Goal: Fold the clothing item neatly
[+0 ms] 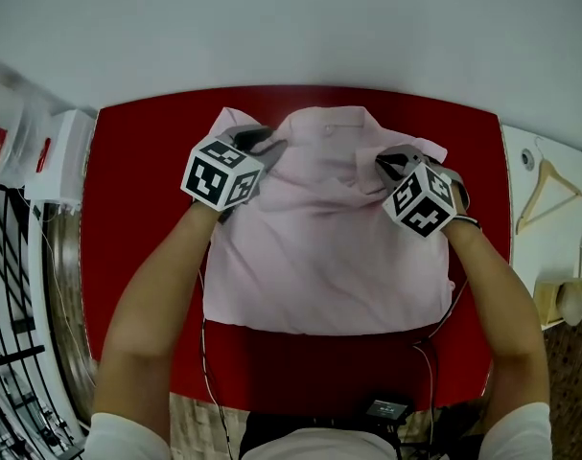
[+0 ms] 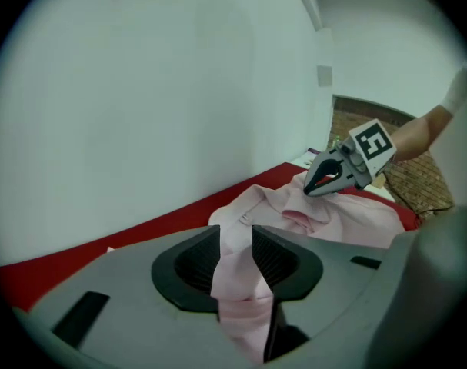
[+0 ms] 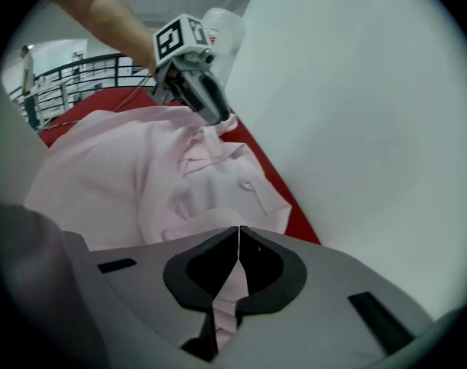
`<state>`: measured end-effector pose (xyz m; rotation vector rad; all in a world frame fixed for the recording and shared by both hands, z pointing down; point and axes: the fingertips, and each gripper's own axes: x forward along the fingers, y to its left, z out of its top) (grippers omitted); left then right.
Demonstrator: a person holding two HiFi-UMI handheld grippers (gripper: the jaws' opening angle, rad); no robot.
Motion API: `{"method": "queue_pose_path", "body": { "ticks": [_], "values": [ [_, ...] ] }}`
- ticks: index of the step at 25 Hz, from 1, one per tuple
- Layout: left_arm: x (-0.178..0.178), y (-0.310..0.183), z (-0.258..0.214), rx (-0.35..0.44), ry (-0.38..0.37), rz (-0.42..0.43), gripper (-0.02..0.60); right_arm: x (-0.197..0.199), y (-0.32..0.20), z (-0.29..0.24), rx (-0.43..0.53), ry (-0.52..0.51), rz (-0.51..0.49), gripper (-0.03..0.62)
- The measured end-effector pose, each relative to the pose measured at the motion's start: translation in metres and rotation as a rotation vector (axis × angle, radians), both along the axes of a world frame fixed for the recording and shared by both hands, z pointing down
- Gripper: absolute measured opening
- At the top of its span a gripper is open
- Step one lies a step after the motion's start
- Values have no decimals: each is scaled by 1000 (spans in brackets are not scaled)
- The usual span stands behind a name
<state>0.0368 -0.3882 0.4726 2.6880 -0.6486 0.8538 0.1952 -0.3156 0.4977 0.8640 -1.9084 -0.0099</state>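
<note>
Our red worktop (image 1: 137, 257) carries the pink shirt (image 1: 319, 247), which lies flat in the middle with its collar (image 1: 334, 118) at the far edge. We grip it at both shoulders, probably so the top can be lifted and folded evenly. Our left tool (image 1: 265, 145) is clamped on a thick bunch of fabric, and our right tool (image 1: 390, 161) is pinched almost together on a thin edge.

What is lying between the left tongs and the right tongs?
Only the pink shirt: its collar and upper front span from left tongs to right tongs, each clamped on it. The head view shows this.
</note>
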Motion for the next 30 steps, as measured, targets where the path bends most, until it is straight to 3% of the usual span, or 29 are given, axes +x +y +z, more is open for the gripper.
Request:
{"method": "queue_pose_path", "body": {
  "ticks": [2, 4, 6, 7, 9, 13, 15, 17, 23, 27, 30],
  "values": [
    [1, 0, -2, -7, 10, 9, 113, -1, -5, -11, 1, -74, 12, 20],
    [4, 15, -2, -14, -4, 94, 113, -13, 11, -14, -65, -120, -87, 23],
    [3, 30, 3, 15, -61, 179, 113, -20, 35, -8, -118, -77, -210, 54],
    [0, 32, 7, 32, -87, 192, 114, -22, 44, -1, -140, -44, -254, 108],
    [-9, 22, 12, 57, -107, 130, 130, -22, 55, 14, -169, 10, -290, 126],
    [-25, -12, 10, 24, -56, -66, 163, -17, 44, 29, -150, 81, -251, 123],
    [-26, -11, 5, 33, -47, -53, 163, -18, 38, 23, -142, 71, -234, 59],
    [-22, -1, 1, 74, -62, 4, 163, -19, 30, 12, -123, 49, -220, 37],
    [-3, 43, 16, 129, -150, 238, 163, -5, -23, -17, -16, -17, -56, 35],
    [-5, 57, 33, 84, -192, 288, 163, 18, -62, -20, -6, -153, 177, 38],
    [-6, 60, 39, 55, -198, 290, 163, 30, -71, -6, -56, -231, 305, 55]
  ]
}}
